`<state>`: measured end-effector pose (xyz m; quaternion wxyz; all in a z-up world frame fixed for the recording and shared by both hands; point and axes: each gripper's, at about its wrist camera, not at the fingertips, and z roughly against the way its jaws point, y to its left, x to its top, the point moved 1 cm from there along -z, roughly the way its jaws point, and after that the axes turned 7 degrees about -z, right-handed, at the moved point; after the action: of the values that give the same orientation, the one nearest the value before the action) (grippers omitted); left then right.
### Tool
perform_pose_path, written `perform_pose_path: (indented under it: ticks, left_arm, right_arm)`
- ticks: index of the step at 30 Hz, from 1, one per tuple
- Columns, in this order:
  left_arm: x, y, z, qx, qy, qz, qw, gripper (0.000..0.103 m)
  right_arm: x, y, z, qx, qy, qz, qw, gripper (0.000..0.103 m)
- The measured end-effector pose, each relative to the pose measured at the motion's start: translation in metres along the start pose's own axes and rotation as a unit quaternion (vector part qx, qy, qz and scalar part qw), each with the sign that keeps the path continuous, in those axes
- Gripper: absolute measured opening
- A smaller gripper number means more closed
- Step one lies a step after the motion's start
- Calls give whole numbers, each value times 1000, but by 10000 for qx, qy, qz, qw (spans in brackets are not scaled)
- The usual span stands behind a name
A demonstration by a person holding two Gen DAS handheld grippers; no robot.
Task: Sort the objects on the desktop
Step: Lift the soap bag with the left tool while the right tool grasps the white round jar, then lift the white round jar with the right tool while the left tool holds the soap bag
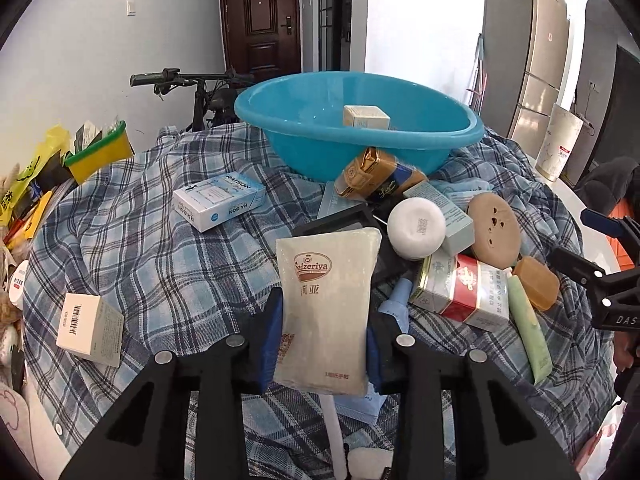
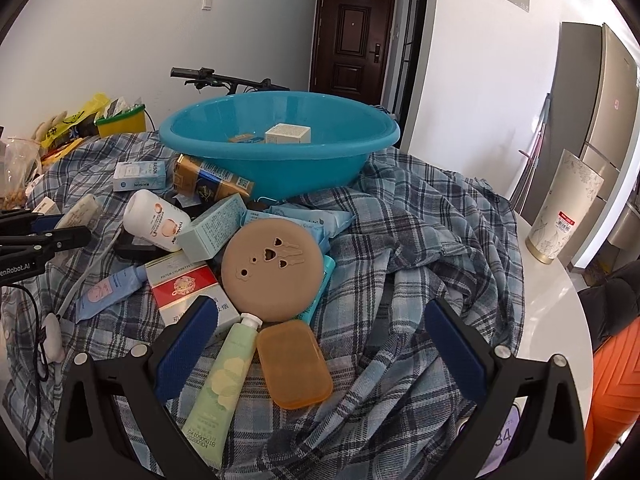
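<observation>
1. Clamped between the blue pads of the left gripper (image 1: 322, 344), a translucent white "Saizeriya" wet-wipe packet (image 1: 326, 312) stands upright above the plaid blue cloth (image 1: 160, 264) covering the bench.
2. Right gripper (image 2: 320, 344) hangs with jaws spread wide and holding nothing; between them lie a pale green squeeze tube (image 2: 224, 380) and a flat orange plastic soap case (image 2: 294, 364), touching each other.
3. Just beyond rests a round tan plastic disc (image 2: 272, 268) over a red-and-white cigarette carton (image 2: 184, 284).
4. Toward the far edge sits a blue plastic basin (image 2: 280, 156) holding a small cream box (image 2: 288, 134).
</observation>
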<state>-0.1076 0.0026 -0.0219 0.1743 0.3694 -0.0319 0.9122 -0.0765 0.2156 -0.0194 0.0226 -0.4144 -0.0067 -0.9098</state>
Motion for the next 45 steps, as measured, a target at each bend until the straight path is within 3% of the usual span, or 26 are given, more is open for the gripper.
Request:
perform_pose_path:
  ticks: [9, 13, 19, 26, 29, 31, 38, 45]
  left_arm:
    - [6, 2, 1, 165, -42, 30, 9999, 37]
    - [-1, 14, 4, 301, -56, 128, 9994, 37]
    - [-8, 28, 7, 417, -42, 248, 9988, 37]
    - [-7, 28, 9, 359, -91, 303, 9989, 37]
    - [-7, 27, 10, 347, -85, 304, 9989, 37]
    - [-7, 26, 10, 346, -86, 298, 9989, 37]
    - [-5, 18, 9, 335, -161, 354, 9987, 37]
    - [0, 5, 12, 316, -287, 361, 9984, 37]
  right_arm:
    - [28, 55, -7, 481, -46, 418, 9980, 102]
    - [28, 89, -25, 495, 85, 869, 9950, 94]
    - [31, 127, -46, 80, 27, 1446, 9894, 89]
    - [33, 149, -70, -19, 177, 1782, 9838, 82]
    - [33, 147, -80, 64, 314, 1694, 9850, 51]
    - [31, 140, -77, 102, 267, 1582, 9870, 39]
    - [36, 93, -39, 342, -68, 922, 9951, 38]
    - [45, 38, -9, 222, -343, 87, 9991, 38]
